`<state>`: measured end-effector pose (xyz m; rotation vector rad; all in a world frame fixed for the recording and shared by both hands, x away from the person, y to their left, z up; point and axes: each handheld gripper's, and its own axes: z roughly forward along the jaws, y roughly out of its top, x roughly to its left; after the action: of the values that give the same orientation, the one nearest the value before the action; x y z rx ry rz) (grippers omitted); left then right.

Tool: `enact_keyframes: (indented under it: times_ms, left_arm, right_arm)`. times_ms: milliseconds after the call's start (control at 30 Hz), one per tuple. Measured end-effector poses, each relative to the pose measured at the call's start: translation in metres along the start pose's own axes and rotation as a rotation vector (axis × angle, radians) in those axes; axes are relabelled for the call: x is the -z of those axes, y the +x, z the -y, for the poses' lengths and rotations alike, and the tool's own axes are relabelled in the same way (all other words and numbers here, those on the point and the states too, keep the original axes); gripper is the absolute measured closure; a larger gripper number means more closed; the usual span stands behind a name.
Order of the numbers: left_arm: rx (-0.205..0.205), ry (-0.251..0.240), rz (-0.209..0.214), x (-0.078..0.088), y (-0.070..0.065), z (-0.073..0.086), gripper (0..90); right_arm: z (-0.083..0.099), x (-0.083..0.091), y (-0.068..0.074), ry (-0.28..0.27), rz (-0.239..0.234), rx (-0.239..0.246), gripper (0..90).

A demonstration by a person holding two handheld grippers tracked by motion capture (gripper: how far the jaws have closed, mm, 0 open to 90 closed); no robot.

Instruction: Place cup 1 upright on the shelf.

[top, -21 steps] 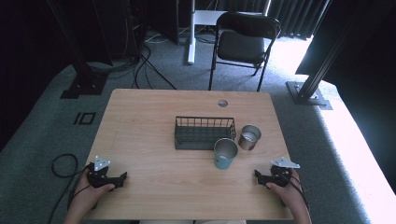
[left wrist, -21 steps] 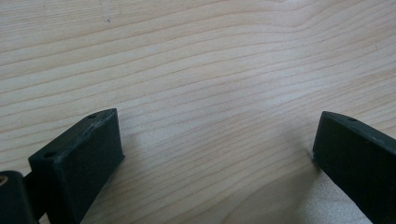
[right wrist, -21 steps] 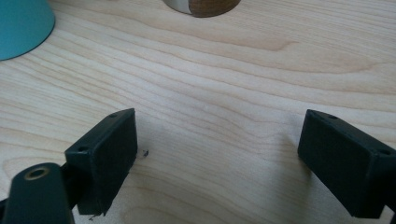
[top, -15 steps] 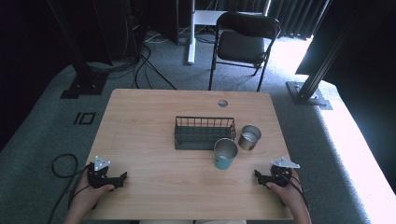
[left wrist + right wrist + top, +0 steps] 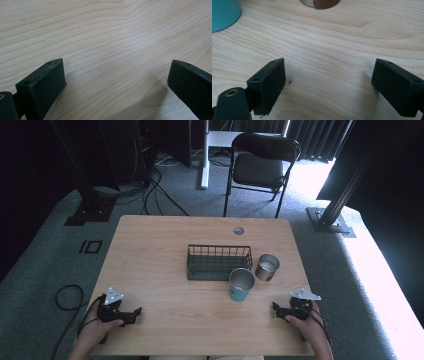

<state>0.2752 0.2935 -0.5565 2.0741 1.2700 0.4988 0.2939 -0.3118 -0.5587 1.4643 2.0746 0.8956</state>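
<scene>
Nothing had shifted since the earlier frames: the left gripper (image 5: 134, 312) lay at the table's (image 5: 150, 250) near-left corner, well left of the wire basket (image 5: 219, 263), jaws spread wide over bare wood. The teal cup (image 5: 241, 284) stood touching the basket's front right corner, the steel cup (image 5: 267, 267) just right of the basket. The right gripper (image 5: 276, 307) rested near-right of the basket, jaws also apart, empty.

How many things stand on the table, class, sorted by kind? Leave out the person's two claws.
Cups: 2, a teal cup and a metal cup
Wire baskets: 1, the black wire basket
Total: 3
</scene>
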Motion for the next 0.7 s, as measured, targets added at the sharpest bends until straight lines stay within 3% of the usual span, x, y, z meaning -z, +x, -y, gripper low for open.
enact_keyframes:
  times_ms: [700]
  left_arm:
    - [-0.113,-0.04,0.074,-0.014,-0.037,-0.03,2.3]
  right_arm:
    - [0.0,0.0,0.0,0.0,0.0,0.0,11.5]
